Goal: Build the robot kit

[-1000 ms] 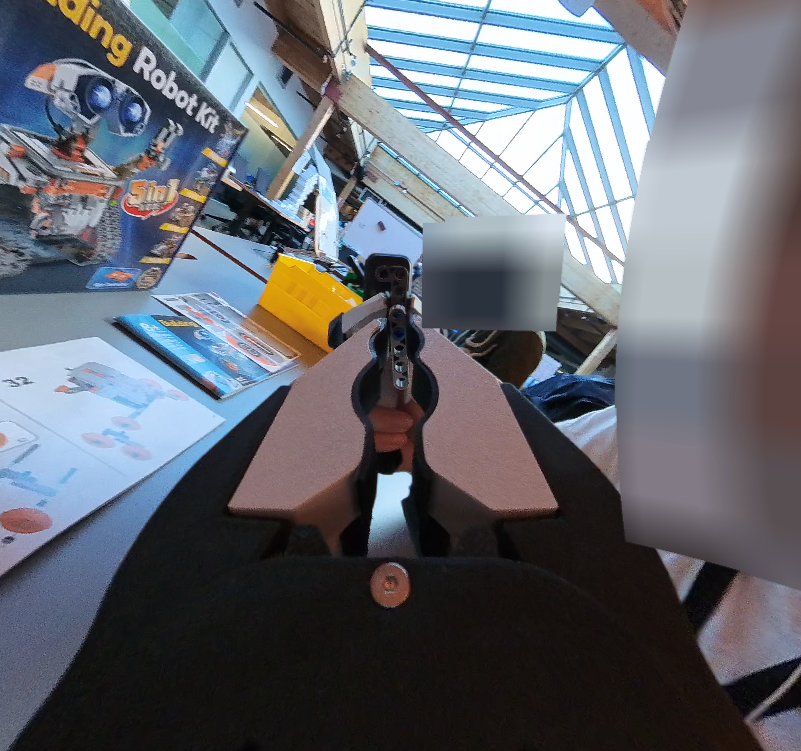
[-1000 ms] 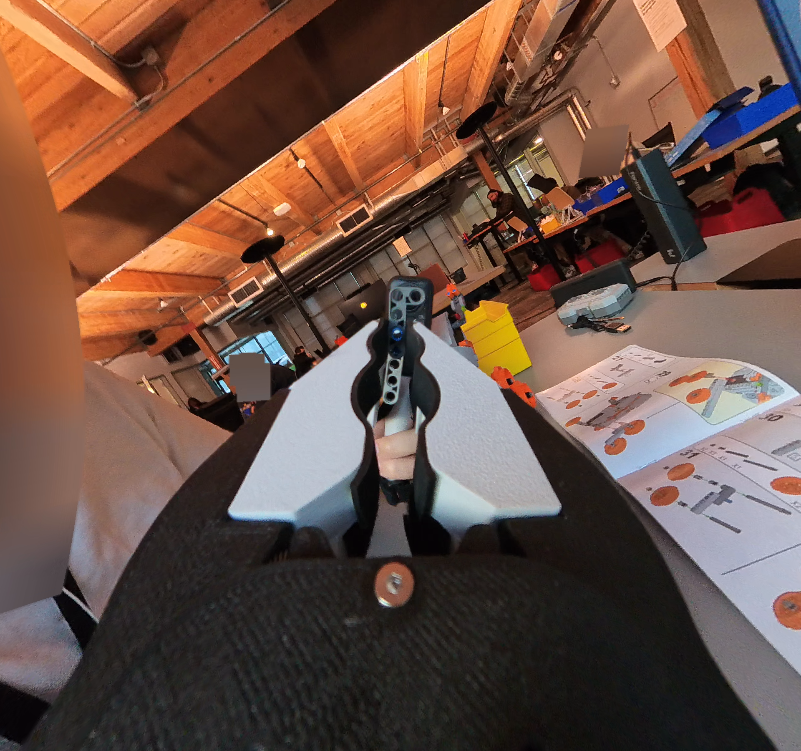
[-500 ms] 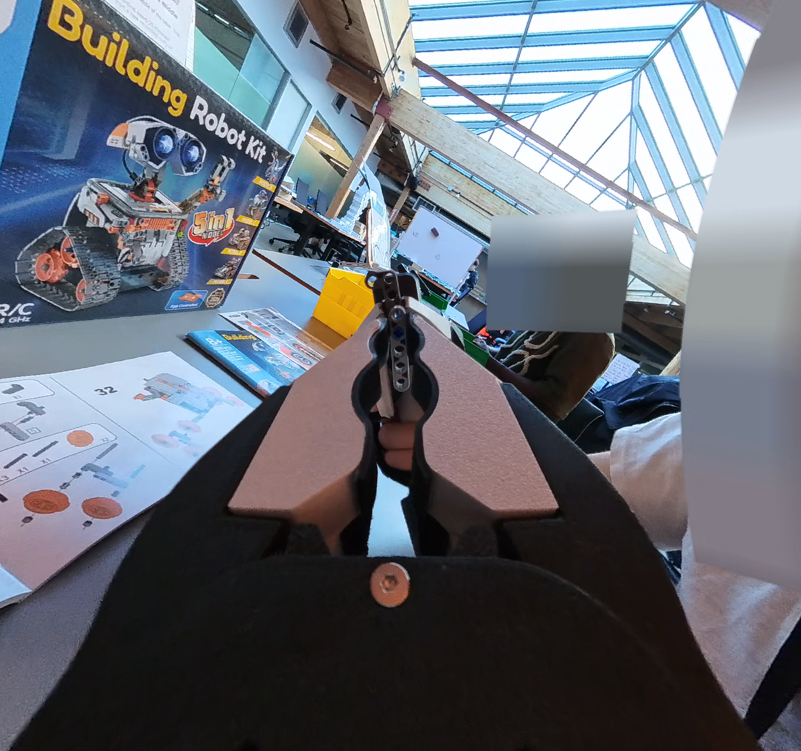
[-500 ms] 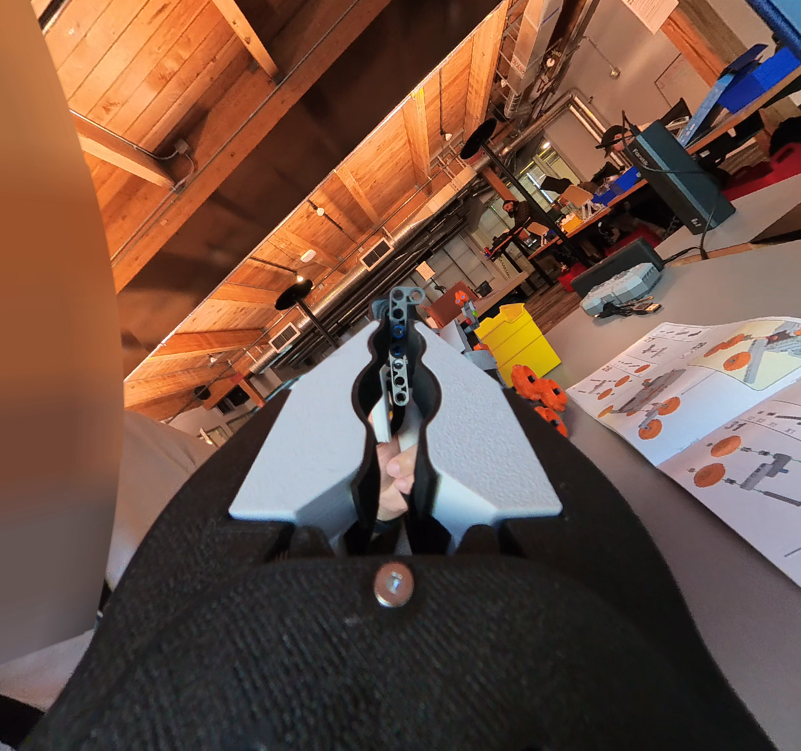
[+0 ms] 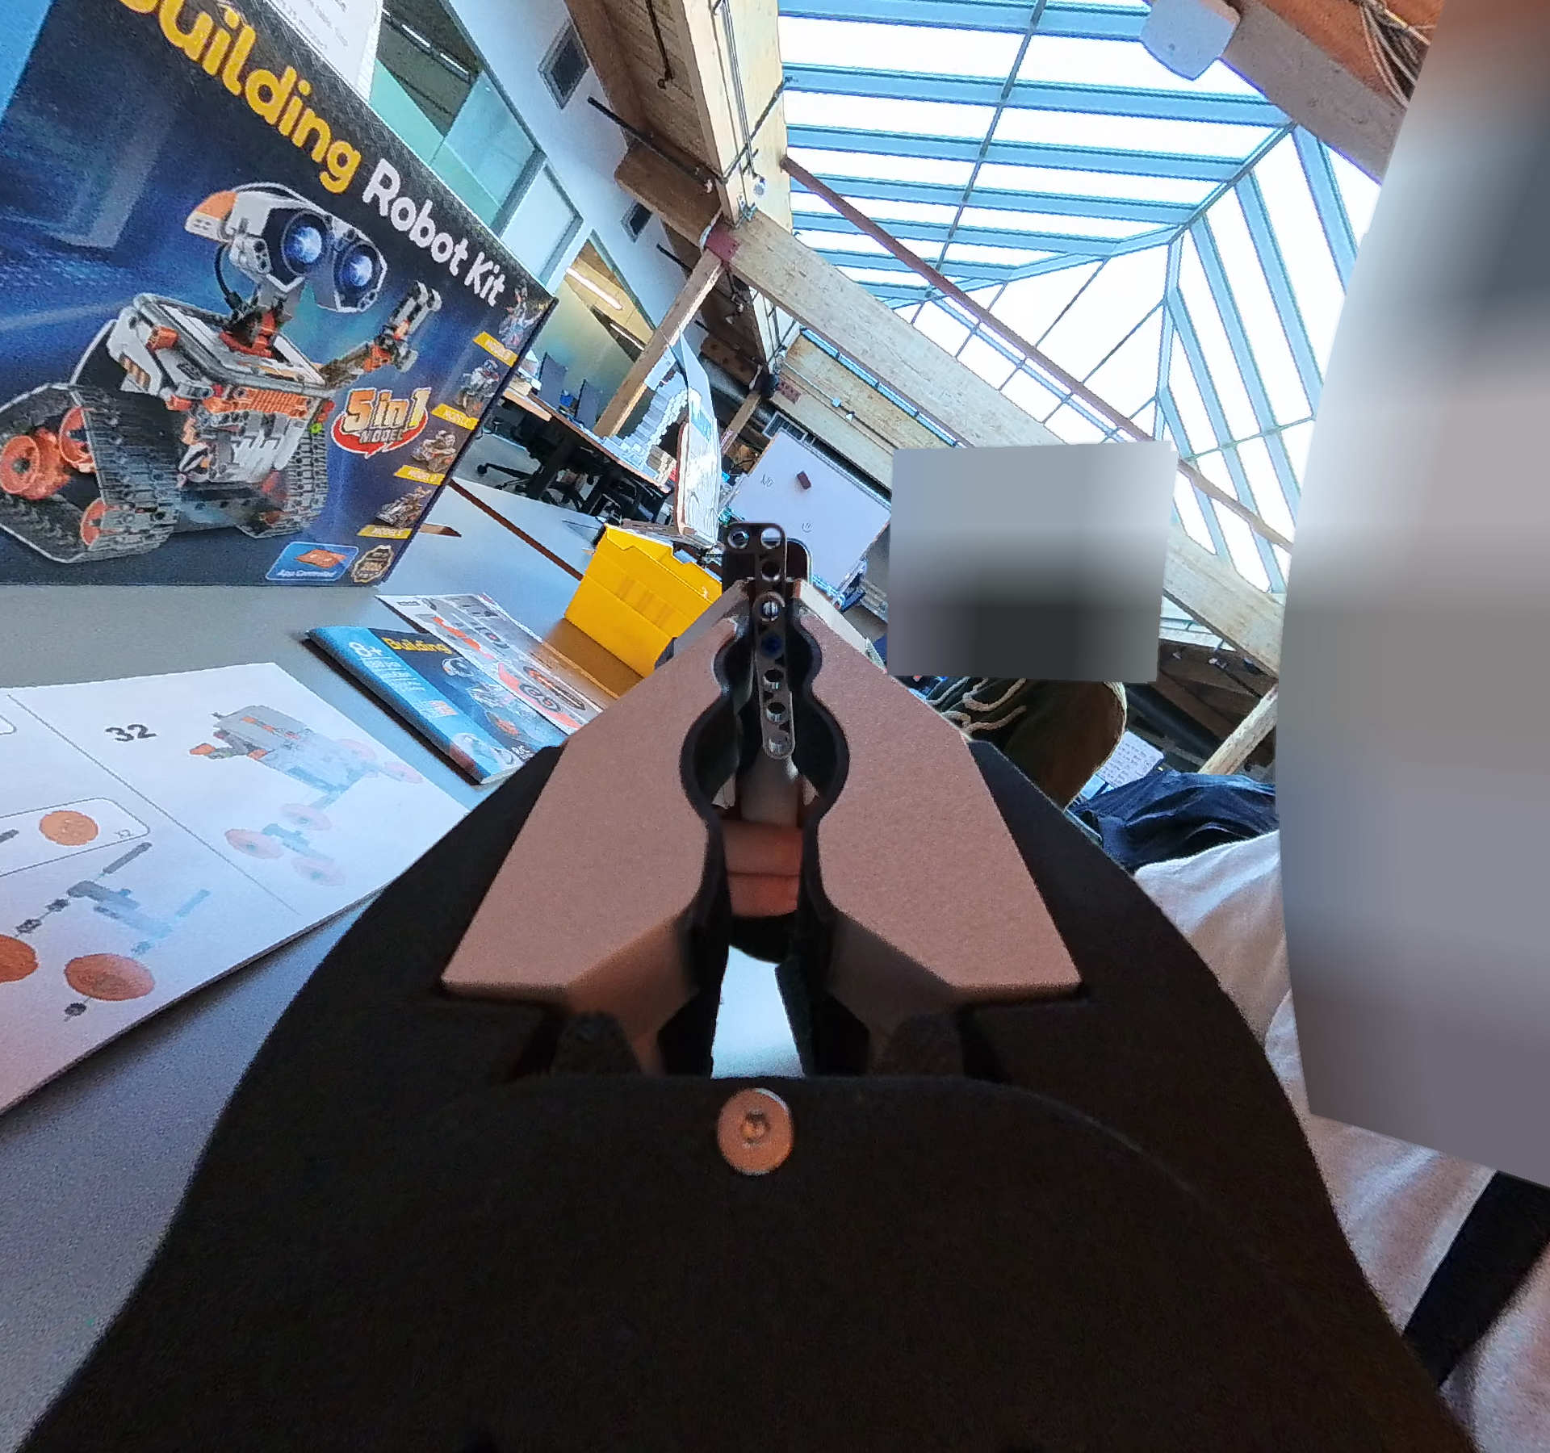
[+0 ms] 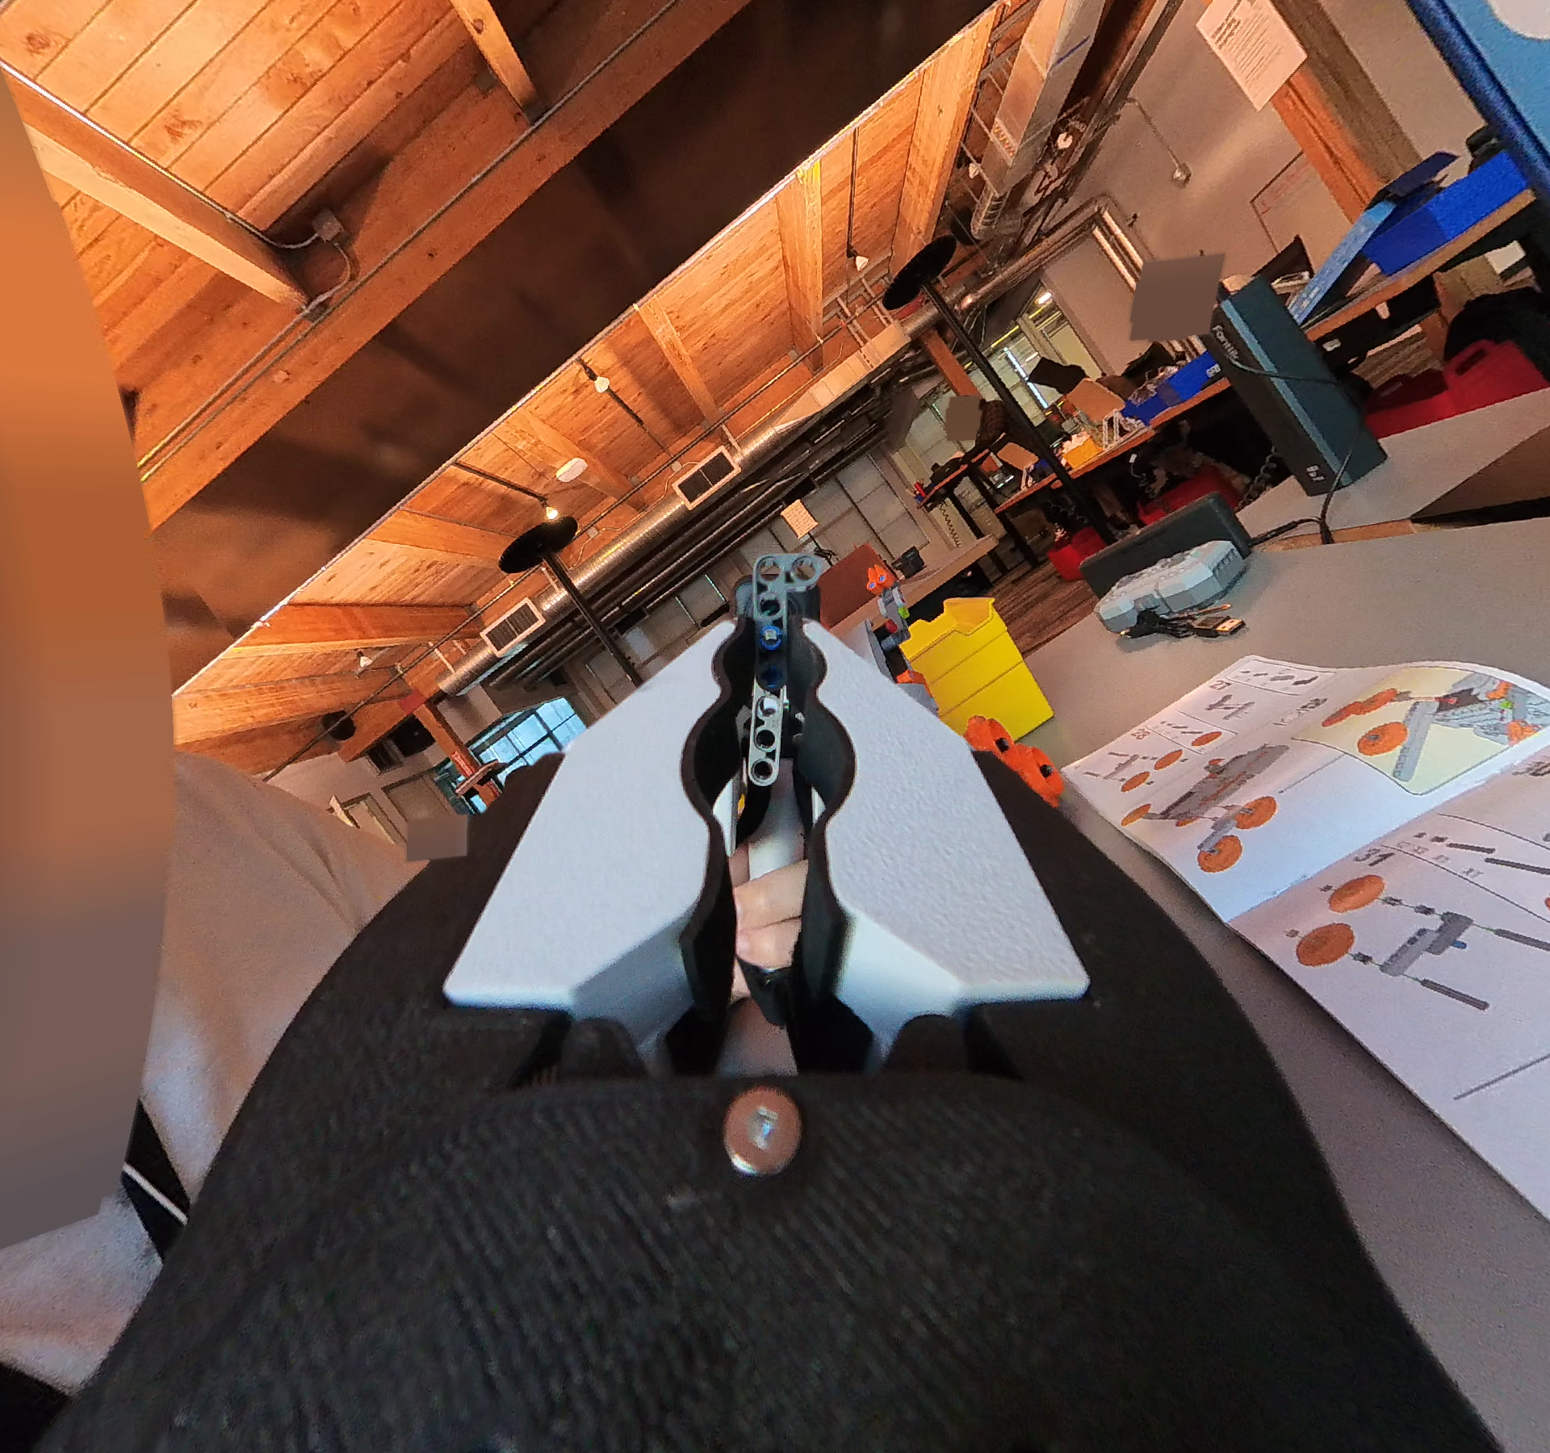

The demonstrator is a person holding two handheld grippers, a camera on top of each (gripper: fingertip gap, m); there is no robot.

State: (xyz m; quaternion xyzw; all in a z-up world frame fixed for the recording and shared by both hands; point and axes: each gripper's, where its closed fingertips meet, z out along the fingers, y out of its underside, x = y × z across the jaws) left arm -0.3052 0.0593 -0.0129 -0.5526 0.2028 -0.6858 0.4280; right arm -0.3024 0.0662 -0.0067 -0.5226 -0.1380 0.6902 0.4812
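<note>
My left gripper [image 5: 767,616] is shut on a small assembly of holed building beams: a light grey beam [image 5: 776,691] with a blue pin, and a dark piece [image 5: 759,553] sticking out past the tips. My right gripper [image 6: 772,633] is shut on what looks like the same assembly from the other side: a light grey beam [image 6: 767,729] with blue pins and a grey angled piece [image 6: 784,574] above the tips. Both are held in the air above the grey table [image 6: 1258,624]. A person's finger [image 5: 759,868] shows through the jaw gap in the left wrist view, and another finger [image 6: 767,918] in the right wrist view.
A large blue kit box [image 5: 235,306] stands at the left. An open instruction sheet [image 5: 168,809] and a booklet [image 5: 453,683] lie on the table. A yellow bin [image 6: 977,670], orange wheels [image 6: 1011,754], a grey controller [image 6: 1174,574] and more instruction pages [image 6: 1342,826] lie at the right. A person's white sleeve [image 5: 1216,909] is close. My left and right fingertips are right by each other.
Both grippers have swung and tilted a little with the beam assembly still clamped; more of the kit box now shows at the left. Neither grip has changed.
</note>
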